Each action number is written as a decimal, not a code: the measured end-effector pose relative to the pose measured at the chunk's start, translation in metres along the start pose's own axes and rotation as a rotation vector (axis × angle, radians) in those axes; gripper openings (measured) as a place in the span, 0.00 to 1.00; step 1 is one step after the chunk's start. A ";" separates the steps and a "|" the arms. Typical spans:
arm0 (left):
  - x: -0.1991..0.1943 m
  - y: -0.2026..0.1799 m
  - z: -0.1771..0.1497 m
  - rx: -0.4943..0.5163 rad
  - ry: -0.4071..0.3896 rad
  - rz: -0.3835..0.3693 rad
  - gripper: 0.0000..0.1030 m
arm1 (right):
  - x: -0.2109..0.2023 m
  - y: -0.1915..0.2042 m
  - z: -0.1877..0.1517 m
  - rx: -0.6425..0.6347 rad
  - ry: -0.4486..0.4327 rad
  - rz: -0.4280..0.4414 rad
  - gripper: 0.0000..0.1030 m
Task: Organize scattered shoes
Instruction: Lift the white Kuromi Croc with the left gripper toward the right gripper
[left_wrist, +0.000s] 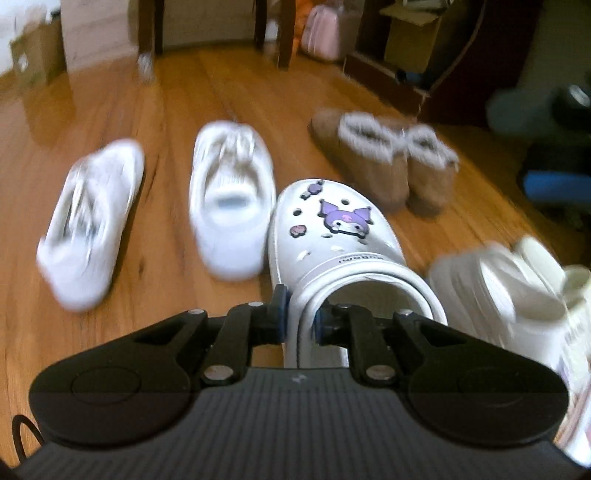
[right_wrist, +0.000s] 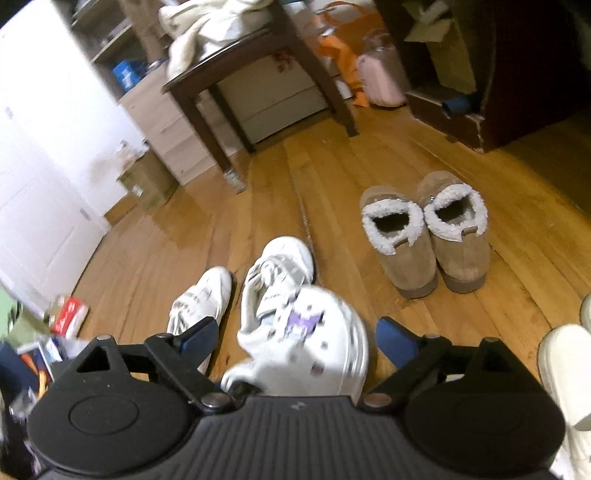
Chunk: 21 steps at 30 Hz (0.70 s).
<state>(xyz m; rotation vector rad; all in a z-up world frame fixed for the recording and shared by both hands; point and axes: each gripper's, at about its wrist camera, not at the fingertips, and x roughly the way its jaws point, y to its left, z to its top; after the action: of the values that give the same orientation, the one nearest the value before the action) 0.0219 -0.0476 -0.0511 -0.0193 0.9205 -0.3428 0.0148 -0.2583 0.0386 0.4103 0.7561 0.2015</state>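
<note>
Nearest of all, the left gripper (left_wrist: 299, 317) is seen clamped almost fully together on the heel rim of a white clog (left_wrist: 332, 251), one pad outside the wall and one inside the opening. The clog, marked by a purple cartoon charm on its toe, extends straight ahead of those fingers and is sharp while the floor around it is smeared, so it is judged to be carried rather than resting. The right gripper (right_wrist: 295, 341) is held wide apart with nothing gripped; the same clog is seen between and below its blue pads, untouched by them.

The step in hand is judged to be the transport of this clog to its place in a row. A gentle set-down is called for next, with the toe aligned to the neighbouring shoes, probably beside a cream clog (left_wrist: 517, 295) glimpsed just to the right of the left fingers.

Just beyond and to the left of the fingers, two white sneakers (left_wrist: 232, 199) are lying side by side, slightly apart. Farther ahead and to the right, a pair of tan fleece-lined boots (right_wrist: 424, 236) is standing together, heels nearest.

The surface is a glossy wooden plank floor (right_wrist: 221, 229). At the far end a dark wooden table (right_wrist: 258, 55) draped with pale cloth, a pink bag (right_wrist: 380, 77) and a white door (right_wrist: 37, 184) are seen.
</note>
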 end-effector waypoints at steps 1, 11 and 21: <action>-0.006 0.001 -0.008 -0.001 0.015 -0.007 0.13 | -0.002 0.001 -0.002 -0.004 0.004 0.000 0.91; -0.034 0.009 -0.069 0.014 0.140 -0.076 0.49 | -0.022 0.039 -0.021 -0.093 0.062 0.022 0.91; -0.081 0.054 -0.103 -0.192 0.203 -0.199 0.80 | -0.022 0.088 -0.067 -0.351 0.141 -0.083 0.89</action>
<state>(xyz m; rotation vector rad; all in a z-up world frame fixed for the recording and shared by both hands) -0.0883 0.0411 -0.0597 -0.2575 1.1543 -0.4457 -0.0507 -0.1671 0.0462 0.0314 0.8562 0.2818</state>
